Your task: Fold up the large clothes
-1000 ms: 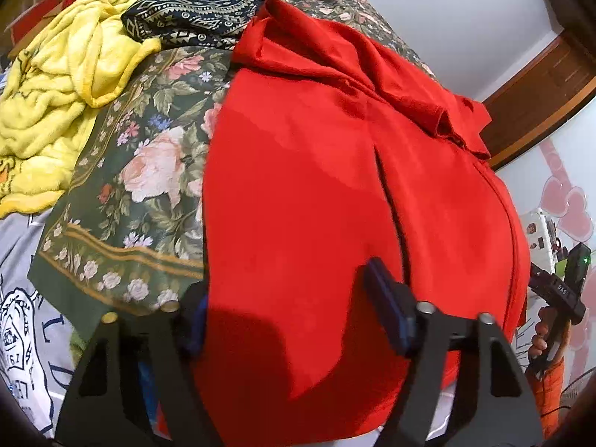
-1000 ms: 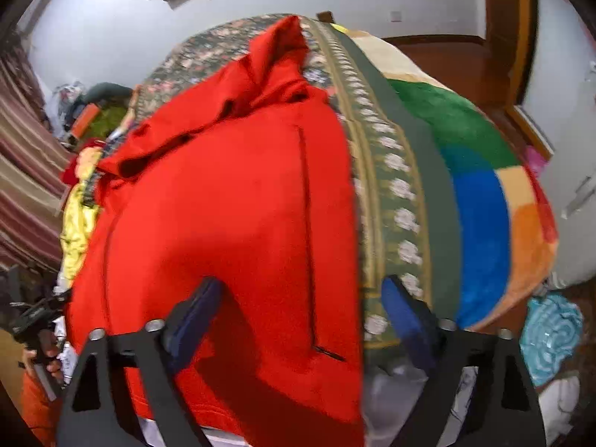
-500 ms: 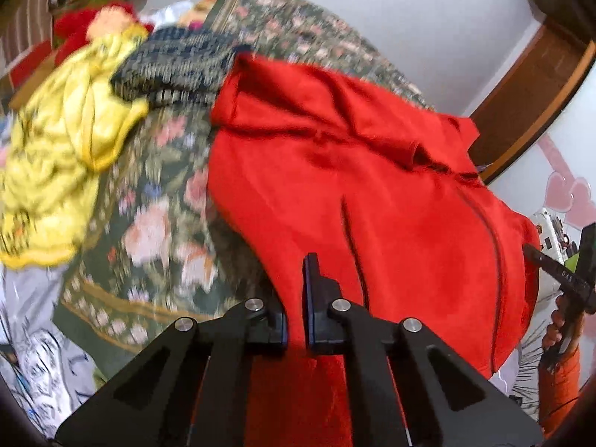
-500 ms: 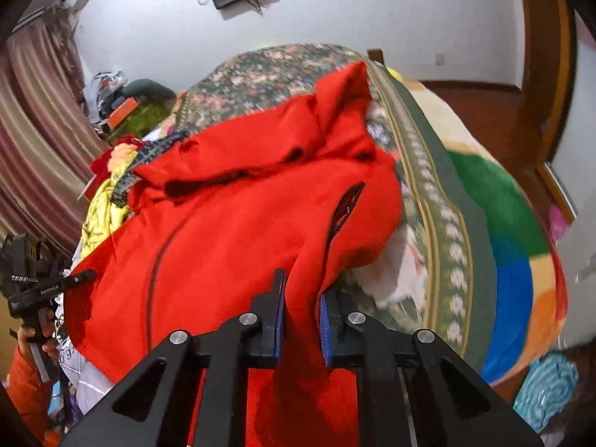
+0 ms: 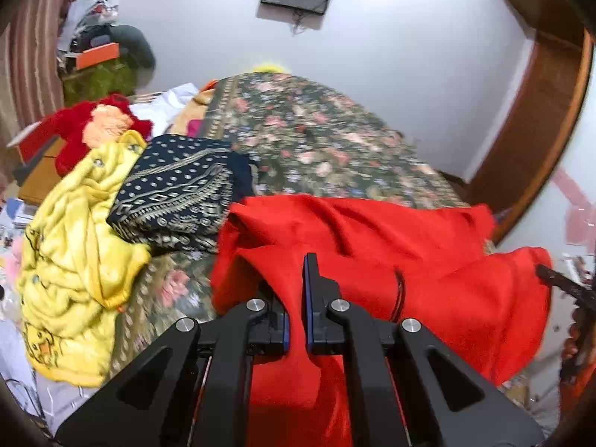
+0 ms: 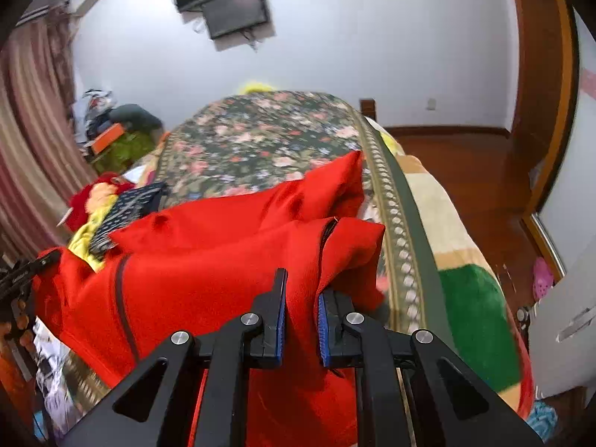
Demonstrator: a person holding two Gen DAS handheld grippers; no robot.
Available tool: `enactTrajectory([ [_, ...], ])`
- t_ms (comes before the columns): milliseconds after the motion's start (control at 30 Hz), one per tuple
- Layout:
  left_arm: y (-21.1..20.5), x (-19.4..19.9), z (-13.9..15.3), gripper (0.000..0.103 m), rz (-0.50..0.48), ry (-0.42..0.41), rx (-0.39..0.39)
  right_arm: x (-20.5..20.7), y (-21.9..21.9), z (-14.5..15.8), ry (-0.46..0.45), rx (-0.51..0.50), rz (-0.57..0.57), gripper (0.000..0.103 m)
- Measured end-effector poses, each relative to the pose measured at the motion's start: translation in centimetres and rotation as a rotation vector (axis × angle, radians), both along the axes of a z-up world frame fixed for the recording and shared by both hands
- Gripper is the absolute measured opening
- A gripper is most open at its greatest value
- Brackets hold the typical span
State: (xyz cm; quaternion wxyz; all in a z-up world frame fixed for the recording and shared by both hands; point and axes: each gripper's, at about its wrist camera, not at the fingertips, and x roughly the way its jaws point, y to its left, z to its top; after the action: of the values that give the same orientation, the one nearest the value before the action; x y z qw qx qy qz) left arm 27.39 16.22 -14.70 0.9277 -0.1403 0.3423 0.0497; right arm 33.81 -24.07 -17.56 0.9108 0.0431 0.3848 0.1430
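A red jacket (image 5: 439,268) is held up by its near edge over a bed covered with a floral spread (image 5: 316,141). In the left wrist view, the left gripper (image 5: 296,309) is seen from behind, its two black fingers (image 5: 316,298) pressed together with a fold of red cloth pinched between the blue pads. From that pinch the fabric is drawn up and across to the right, where the other gripper is glimpsed at the frame edge, blurred.

In the right wrist view, the right gripper (image 6: 301,309) is likewise clamped on the jacket (image 6: 208,279) — a thick bunch of cloth is squeezed between its pads, just beside a dark zip (image 6: 327,231). A second dark zip line (image 6: 121,298) is seen further left on the same garment. The far part of the jacket is draped on the spread (image 6: 260,138), creased and partly doubled over.

To the left of the jacket a navy patterned cloth (image 5: 178,193) is laid, touching a crumpled yellow blanket (image 5: 74,260). A red plush item (image 5: 93,126) is set behind these. On the right side of the bed a colour-block blanket (image 6: 473,298) is spread under the floral one. A dark screen (image 6: 234,11) is mounted on the white wall.
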Motion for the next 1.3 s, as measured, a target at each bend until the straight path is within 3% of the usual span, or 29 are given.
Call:
enactTrajectory([
  [200, 1.3, 3.2, -6.6, 0.005, 0.043, 0.181, 0.037, 3.4, 0.3, -4.4, 0.119, -0.088, -0.018, 0.013],
  [267, 2.0, 3.4, -8.7, 0.005, 0.064, 0.235, 0.042, 3.5, 0.0, -5.5, 0.145, -0.118, -0.025, 0.022],
  [300, 2.6, 3.5, -10.0, 0.005, 0.074, 0.263, 0.033, 3.5, -0.2, -6.0, 0.151, -0.161, -0.049, 0.044],
  [333, 2.9, 3.5, -10.6, 0.005, 0.078, 0.278, 0.02, 3.5, -0.6, -6.4, 0.15, -0.244, -0.103, 0.081],
  [400, 3.7, 3.2, -12.0, 0.005, 0.086, 0.309, -0.002, 3.1, -1.1, -6.5, 0.103, -0.348, -0.175, 0.101],
  [567, 4.0, 1.9, -11.3, 0.007, 0.049, 0.31, -0.002, 1.7, -4.0, -5.8, 0.154, -0.246, -0.146, 0.101],
  [667, 4.2, 1.0, -10.1, 0.016, 0.043, 0.308, -0.001, 0.4, -4.8, -5.1, 0.167, -0.199, -0.132, 0.101],
  [733, 4.4, 0.2, -9.2, 0.036, 0.051, 0.294, -0.001, -0.7, -4.9, -4.7, 0.185, -0.129, -0.101, 0.101],
  [833, 4.9, -1.3, -8.2, 0.053, 0.061, 0.259, -0.043, -2.2, -4.6, -5.0, 0.22, -0.028, -0.058, 0.101],
  [1000, 5.1, -2.8, -8.7, 0.053, 0.032, 0.282, -0.167, -3.7, -2.8, -6.7, 0.266, 0.027, -0.002, 0.101],
  [1167, 3.7, -2.8, -10.9, 0.053, -0.008, 0.347, -0.211, -4.4, -1.1, -7.3, 0.22, -0.01, 0.022, 0.098],
  [1267, 3.3, -2.5, -12.2, 0.053, 0.008, 0.37, -0.236, -4.6, 0.1, -7.3, 0.201, -0.034, 0.047, 0.084],
  [1300, 3.1, -2.4, -12.2, 0.053, 0.018, 0.355, -0.233, -4.3, 0.3, -7.2, 0.192, -0.043, 0.054, 0.075],
])
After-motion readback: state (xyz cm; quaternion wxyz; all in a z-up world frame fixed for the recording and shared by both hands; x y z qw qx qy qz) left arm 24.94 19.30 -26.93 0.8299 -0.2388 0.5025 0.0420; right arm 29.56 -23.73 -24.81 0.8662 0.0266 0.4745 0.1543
